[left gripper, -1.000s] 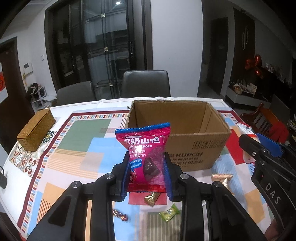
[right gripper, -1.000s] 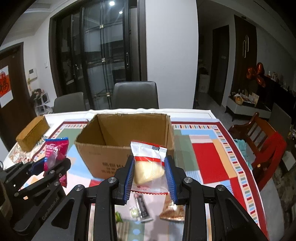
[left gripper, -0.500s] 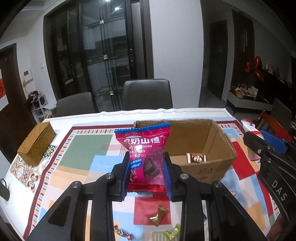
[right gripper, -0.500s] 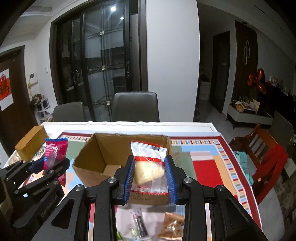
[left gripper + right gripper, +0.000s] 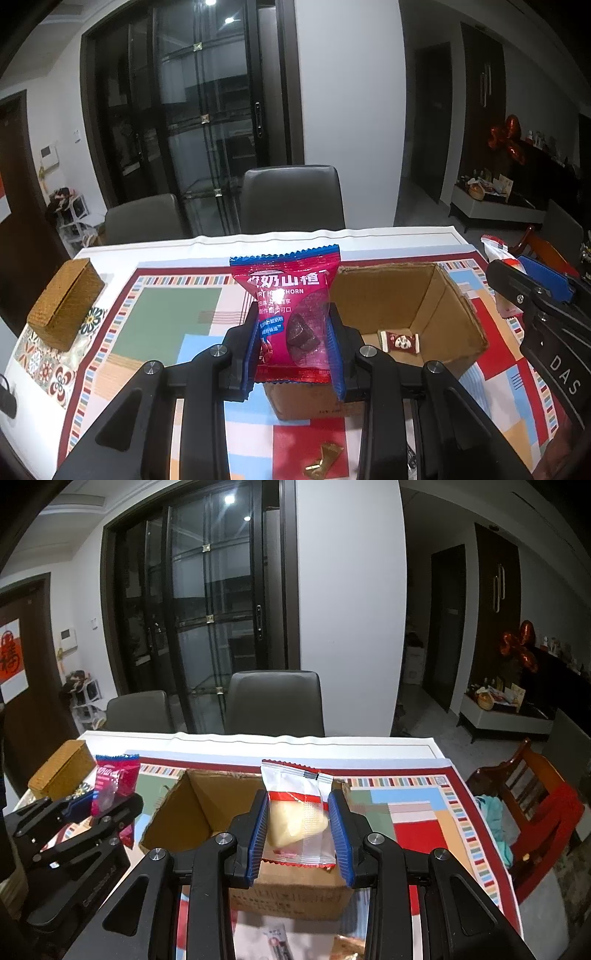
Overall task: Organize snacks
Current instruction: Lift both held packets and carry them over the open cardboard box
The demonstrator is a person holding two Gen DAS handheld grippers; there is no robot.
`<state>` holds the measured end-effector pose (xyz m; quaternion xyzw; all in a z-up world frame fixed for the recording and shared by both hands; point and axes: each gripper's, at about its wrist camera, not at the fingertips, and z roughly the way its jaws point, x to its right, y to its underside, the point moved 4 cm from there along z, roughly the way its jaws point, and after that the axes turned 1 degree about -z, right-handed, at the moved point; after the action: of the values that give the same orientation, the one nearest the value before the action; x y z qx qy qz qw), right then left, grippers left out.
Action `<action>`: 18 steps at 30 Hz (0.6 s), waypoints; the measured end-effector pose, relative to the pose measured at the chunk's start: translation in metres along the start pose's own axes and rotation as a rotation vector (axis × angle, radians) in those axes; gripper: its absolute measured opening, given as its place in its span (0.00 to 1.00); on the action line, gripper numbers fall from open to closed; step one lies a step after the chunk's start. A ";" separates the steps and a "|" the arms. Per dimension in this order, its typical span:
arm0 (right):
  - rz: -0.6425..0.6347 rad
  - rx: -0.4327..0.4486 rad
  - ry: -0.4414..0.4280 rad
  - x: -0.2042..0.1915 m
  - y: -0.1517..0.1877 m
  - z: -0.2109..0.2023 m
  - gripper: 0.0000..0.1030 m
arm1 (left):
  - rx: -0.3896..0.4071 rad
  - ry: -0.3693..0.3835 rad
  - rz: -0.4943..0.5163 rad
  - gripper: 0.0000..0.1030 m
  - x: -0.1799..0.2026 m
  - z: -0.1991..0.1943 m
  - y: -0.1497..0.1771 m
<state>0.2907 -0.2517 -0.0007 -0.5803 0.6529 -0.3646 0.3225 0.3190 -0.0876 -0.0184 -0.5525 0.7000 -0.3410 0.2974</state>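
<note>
left claw (image 5: 293, 338): clamped on a packet, tilted downward | right claw (image 5: 299, 821): likewise clamped, tilted downward

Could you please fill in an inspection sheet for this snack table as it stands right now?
Surface: table under a colourful patchwork tablecloth.
Job's things: open cardboard box with one small wrapped candy on its floor; pink hawthorn packet; clear packet with a pale pastry.
Clutter: gold-wrapped candy on the cloth near the box; more wrapped snacks by its near side; woven box at the left edge.
Grippers: left gripper has its jaws shut on the hawthorn packet; right gripper has its jaws shut on the pastry packet.
Cables: nothing seen.
Surroundings: two grey chairs, glass doors, a wooden chair.
</note>
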 end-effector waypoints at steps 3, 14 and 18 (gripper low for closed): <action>-0.003 -0.003 -0.004 0.000 -0.003 0.005 0.33 | -0.006 0.017 0.001 0.31 0.000 0.006 -0.003; -0.015 -0.050 -0.025 -0.004 -0.008 0.036 0.33 | -0.041 0.037 0.015 0.31 -0.005 0.034 -0.005; -0.014 -0.082 -0.027 -0.003 -0.004 0.051 0.33 | -0.056 0.042 0.018 0.31 -0.006 0.044 -0.005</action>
<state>0.3365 -0.2537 -0.0241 -0.6025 0.6587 -0.3320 0.3048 0.3582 -0.0895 -0.0403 -0.5469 0.7203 -0.3302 0.2702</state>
